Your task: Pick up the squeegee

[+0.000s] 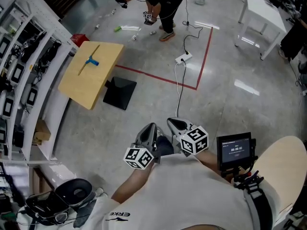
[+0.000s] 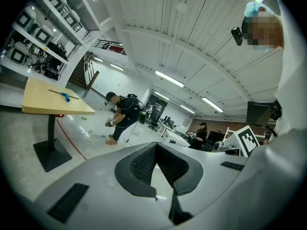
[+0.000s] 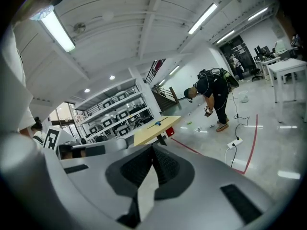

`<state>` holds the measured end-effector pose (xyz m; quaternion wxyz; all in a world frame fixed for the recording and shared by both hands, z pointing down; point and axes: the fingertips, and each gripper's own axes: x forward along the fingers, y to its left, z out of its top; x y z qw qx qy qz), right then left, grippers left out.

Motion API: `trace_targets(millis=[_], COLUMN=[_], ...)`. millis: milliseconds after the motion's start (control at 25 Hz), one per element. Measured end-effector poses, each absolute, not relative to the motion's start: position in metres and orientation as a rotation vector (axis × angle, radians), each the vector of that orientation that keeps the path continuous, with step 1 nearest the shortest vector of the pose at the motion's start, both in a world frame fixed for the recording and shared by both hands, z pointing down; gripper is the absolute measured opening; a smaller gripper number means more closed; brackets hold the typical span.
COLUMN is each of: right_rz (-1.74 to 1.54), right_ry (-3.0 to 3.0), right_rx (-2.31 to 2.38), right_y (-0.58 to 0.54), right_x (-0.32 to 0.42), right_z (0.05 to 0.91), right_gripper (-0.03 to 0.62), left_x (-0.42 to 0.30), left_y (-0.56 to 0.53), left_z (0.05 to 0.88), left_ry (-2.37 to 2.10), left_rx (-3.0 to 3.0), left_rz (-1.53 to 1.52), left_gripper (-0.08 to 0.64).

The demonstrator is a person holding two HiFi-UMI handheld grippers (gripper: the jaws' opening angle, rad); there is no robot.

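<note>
Looking down in the head view, the left hand-held gripper (image 1: 149, 128) and the right hand-held gripper (image 1: 173, 123) sit side by side low in the middle of the frame, drawn in close to the person's body. That reads as a waiting posture: neither carries anything, and the task's thing is well apart from them. The thin-handled squeegee with a blue head (image 1: 91, 61) lies flat on the light wooden square worktop (image 1: 98, 87) in the upper left, with bare grey floor between it and the jaws. It rests away from the edges (so it should not slide off by itself).

In the left gripper view, the left hand-held gripper (image 2: 156, 144) has its dark ribbed pads brought together at the tip with nothing caught between them. It points roughly level across the room. The squeegee (image 2: 64, 95) shows small at the left of the frame on top of the worktop (image 2: 45, 107), and a person in dark clothes (image 2: 123, 116) bends over beyond it.

In the right gripper view, the right hand-held gripper (image 3: 152, 148) looks the same, its pads meeting at the tip and empty. The squeegee (image 3: 157, 124) sits just above the jaw tips in the frame, on the worktop (image 3: 151, 133). This gripper seems the better aimed of the two. By my judgement the pick-up has not begun: the person must walk over and open the jaws first.
</note>
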<state>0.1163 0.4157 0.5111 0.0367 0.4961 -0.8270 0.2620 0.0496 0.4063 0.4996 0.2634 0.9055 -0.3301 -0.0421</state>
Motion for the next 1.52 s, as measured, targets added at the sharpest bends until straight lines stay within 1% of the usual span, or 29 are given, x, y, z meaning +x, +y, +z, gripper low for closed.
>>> trace_targets(millis=[200, 480, 1040, 1280, 1520], right_rz=[0.803, 0.795, 0.788, 0.774, 0.76], right_ry=[-2.521, -2.524, -2.467, -2.456, -2.476], right_rx=[1.524, 1.501, 1.524, 1.523, 1.478], right_y=[0.389, 0.297, 0.19, 0.134, 0.125], right_x=[0.111, 0.101, 0.072, 0.037, 0.019], right_z=[0.504, 0.522, 0.522, 0.54, 0.526], right_gripper=[0.005, 0.005, 0.005, 0.005, 0.005], left_x=[0.043, 0.039, 0.012, -0.023, -0.044], left_y=[0.378, 0.289, 0.18, 0.123, 0.114], left_z=[0.494, 0.515, 0.515, 0.535, 0.524], left_ry=[-0.881, -0.867, -0.796, -0.816, -0.879], left_rx=[2.44, 2.437, 2.428, 2.434, 2.412], left_rz=[-0.123, -0.119, -0.137, -0.115, -0.105], left_gripper=[0.005, 0.005, 0.005, 0.005, 0.005])
